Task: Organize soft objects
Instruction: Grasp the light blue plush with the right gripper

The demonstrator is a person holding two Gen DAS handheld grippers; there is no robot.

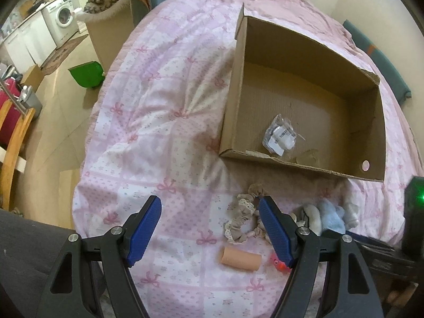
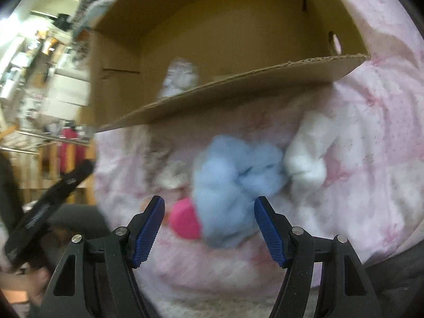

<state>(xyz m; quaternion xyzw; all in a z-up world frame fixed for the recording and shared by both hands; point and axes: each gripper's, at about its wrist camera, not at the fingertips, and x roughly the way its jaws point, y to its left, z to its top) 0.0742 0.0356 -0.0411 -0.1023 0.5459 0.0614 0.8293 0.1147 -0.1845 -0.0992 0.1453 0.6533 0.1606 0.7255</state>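
Floor (image 1: 63, 122) shows at the far left of the left wrist view, with a washer (image 1: 62, 17) well back, a green bin (image 1: 86, 75) beside the bed and a wooden chair (image 1: 13, 137) at the edge. Pink quilt (image 1: 164, 122) covers the bed across the middle. On it, the left tool (image 1: 210, 229) hangs with its blue pads spread and nothing between them but bare quilt. Just past its right pad lies a beige lace scrunchie (image 1: 242, 218), partly hidden by that pad. Near it sits a tan tube (image 1: 239, 258), and a small orange-red bit (image 1: 278, 261) peeks out beside the pad. Further right is a grey-white plush (image 1: 312, 216), touching a blue fluffy piece (image 1: 331, 214), then a white one (image 1: 351, 212). Beyond them stands an open cardboard box (image 1: 238, 84) holding only a clear packet (image 1: 281, 135).

In the blurred right wrist view, the right tool (image 2: 209, 232) is likewise spread, holding nothing, poised over the blue piece (image 2: 233, 177). A pink ball (image 2: 184, 221) lies left of it, the white piece (image 2: 307, 156) right of it, touching. The box wall (image 2: 238, 98) rises just behind the heap.
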